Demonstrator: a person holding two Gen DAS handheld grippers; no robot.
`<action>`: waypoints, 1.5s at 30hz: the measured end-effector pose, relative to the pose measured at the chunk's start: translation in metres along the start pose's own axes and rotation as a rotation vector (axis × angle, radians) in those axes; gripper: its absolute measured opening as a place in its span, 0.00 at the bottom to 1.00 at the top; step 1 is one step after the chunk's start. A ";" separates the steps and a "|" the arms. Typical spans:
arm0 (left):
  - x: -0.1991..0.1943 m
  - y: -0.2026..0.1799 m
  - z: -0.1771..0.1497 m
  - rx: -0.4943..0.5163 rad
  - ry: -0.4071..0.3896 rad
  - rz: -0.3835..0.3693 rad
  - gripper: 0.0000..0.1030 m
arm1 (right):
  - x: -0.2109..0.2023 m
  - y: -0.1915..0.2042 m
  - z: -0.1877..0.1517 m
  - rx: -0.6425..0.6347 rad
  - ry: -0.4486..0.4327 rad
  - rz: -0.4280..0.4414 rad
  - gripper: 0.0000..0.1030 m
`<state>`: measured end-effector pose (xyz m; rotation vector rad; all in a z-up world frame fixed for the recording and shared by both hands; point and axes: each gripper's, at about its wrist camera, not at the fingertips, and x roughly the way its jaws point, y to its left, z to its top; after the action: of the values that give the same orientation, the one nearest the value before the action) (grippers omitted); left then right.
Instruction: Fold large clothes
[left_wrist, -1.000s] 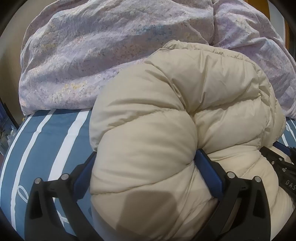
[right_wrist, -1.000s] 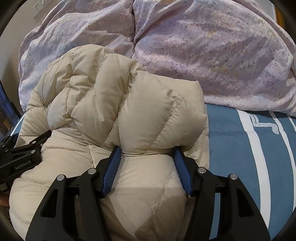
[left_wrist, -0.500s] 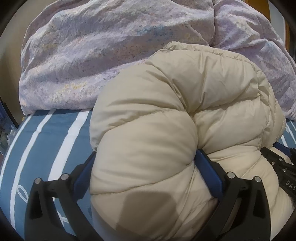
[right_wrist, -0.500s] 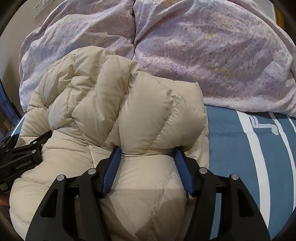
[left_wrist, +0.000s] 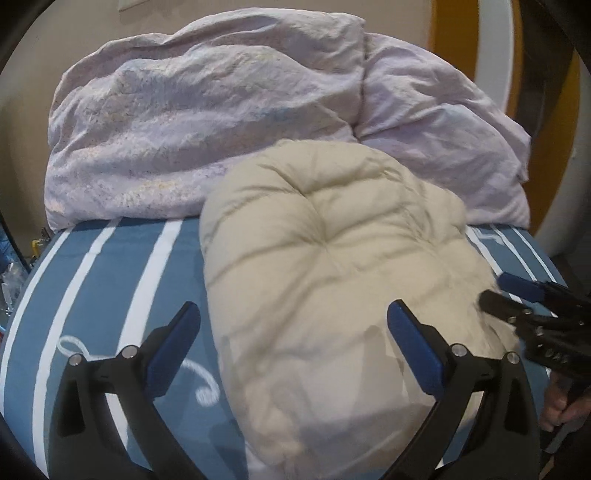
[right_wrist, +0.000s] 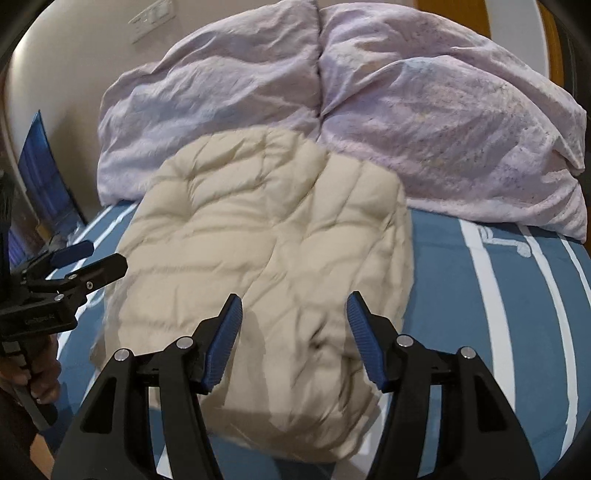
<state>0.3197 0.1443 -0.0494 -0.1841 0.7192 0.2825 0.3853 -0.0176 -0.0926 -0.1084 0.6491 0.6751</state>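
Observation:
A cream puffer jacket (left_wrist: 332, 280) (right_wrist: 273, 236) lies folded in a thick bundle on the blue bed cover. My left gripper (left_wrist: 291, 321) hangs open above its near left part, with its blue pads (left_wrist: 177, 343) clear of the fabric. My right gripper (right_wrist: 294, 304) hovers over the jacket's near edge; its jaws are closing a little, with nothing pinched between the pads (right_wrist: 369, 347). Each gripper shows in the other's view: the right gripper (left_wrist: 498, 291) at the jacket's right side, the left gripper (right_wrist: 99, 258) at its left side.
A crumpled lilac duvet (left_wrist: 207, 122) (right_wrist: 443, 122) is heaped behind the jacket against the wall. The blue cover with white stripes (left_wrist: 92, 280) (right_wrist: 498, 295) spreads on both sides. An orange door (left_wrist: 454, 33) stands at the back right. A hand (right_wrist: 40, 380) grips the left handle.
Both grippers have let go of the jacket and drawn back and up. The puffed fold that they squeezed now lies flatter on the bed.

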 end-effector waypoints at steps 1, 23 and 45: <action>0.002 -0.001 -0.004 0.006 0.014 0.003 0.98 | 0.003 0.003 -0.004 -0.012 0.011 -0.010 0.56; -0.079 0.017 -0.059 -0.070 0.006 -0.048 0.98 | -0.072 0.001 -0.040 0.164 0.042 -0.046 0.99; -0.171 -0.001 -0.133 -0.131 0.059 -0.082 0.98 | -0.170 0.051 -0.106 0.128 0.009 -0.013 0.99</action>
<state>0.1144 0.0760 -0.0325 -0.3466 0.7498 0.2469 0.1979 -0.1023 -0.0708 0.0031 0.6984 0.6194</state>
